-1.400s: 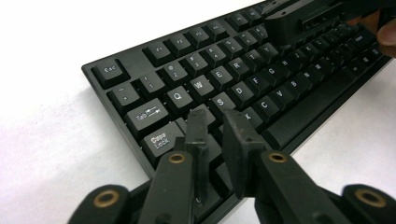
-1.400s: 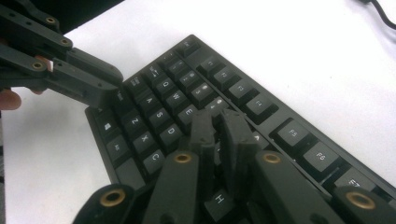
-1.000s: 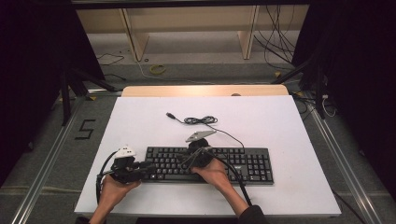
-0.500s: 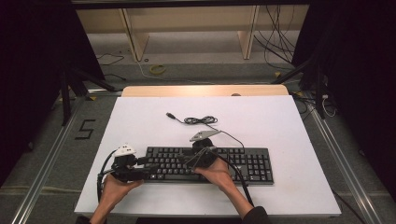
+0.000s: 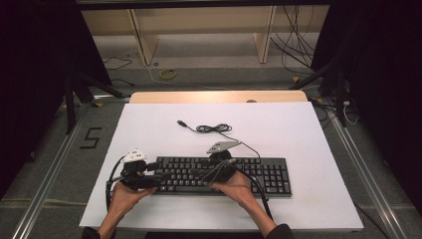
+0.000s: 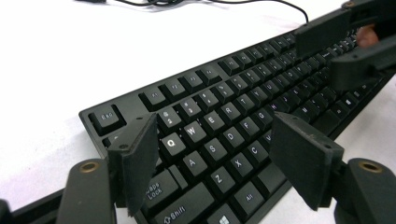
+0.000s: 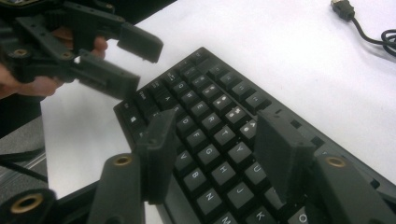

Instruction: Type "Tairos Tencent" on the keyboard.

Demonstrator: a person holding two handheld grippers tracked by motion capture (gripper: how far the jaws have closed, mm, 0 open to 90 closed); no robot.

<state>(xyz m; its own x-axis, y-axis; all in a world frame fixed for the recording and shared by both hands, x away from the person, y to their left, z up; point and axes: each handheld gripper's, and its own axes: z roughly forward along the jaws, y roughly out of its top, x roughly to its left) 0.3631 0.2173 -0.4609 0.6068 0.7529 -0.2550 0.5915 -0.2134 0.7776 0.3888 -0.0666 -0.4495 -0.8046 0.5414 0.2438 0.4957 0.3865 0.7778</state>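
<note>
One white rectangular tabletop (image 5: 308,144) carries a black plastic full-size keyboard (image 5: 259,175) near its front edge. The keyboard's thin black cable (image 5: 214,128) coils just behind it. The left gripper (image 5: 152,175) hangs at the keyboard's left end and the right gripper (image 5: 211,174) over its middle; both have just been opening, fingers spread, pressing nothing.

High view sits above the person's side, faces forward and down, far enough to take in the whole white rectangular table (image 5: 298,129). Left gripper view rides low and close over the left end of the black plastic keyboard (image 6: 224,121), facing along its length. Right gripper view looks back from mid-keyboard toward that left end. All three share the keyboard.
</note>
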